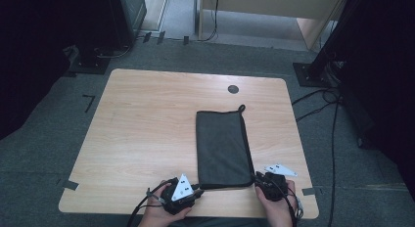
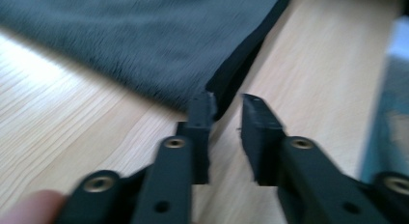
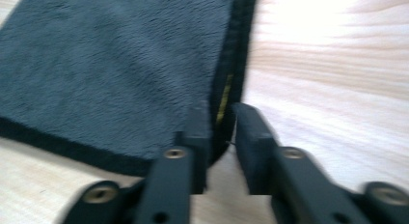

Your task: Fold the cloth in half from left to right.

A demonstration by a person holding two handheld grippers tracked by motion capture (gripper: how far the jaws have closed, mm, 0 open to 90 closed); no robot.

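- Dark grey folded towel (image 1: 222,147) flat on the wooden desk (image 1: 147,129), right of centre, long side running away from the person; black hemmed edge all round, small hanging loop at the far right corner; near short edge close to the desk's front edge.
- Left gripper (image 1: 195,190) at the towel's near left corner, held in the left hand (image 1: 164,212); in the left gripper view (image 2: 226,105), fingers (image 2: 201,113) apart with a clear gap, corner of the black hem (image 2: 226,84) lying at the tip of one finger, other finger over bare desk; not clamped on the towel.
- Right gripper (image 1: 258,179) at the towel's near right corner, held in the right hand (image 1: 279,205); in the right gripper view (image 3: 223,118), fingers (image 3: 248,122) slightly apart, black hem and a yellow tag (image 3: 223,101) in the gap between them; pressing on the cloth or not: cannot tell, frame blurred.
- Small dark round cap (image 1: 233,89) set in the desk near the far edge, well apart from the towel.
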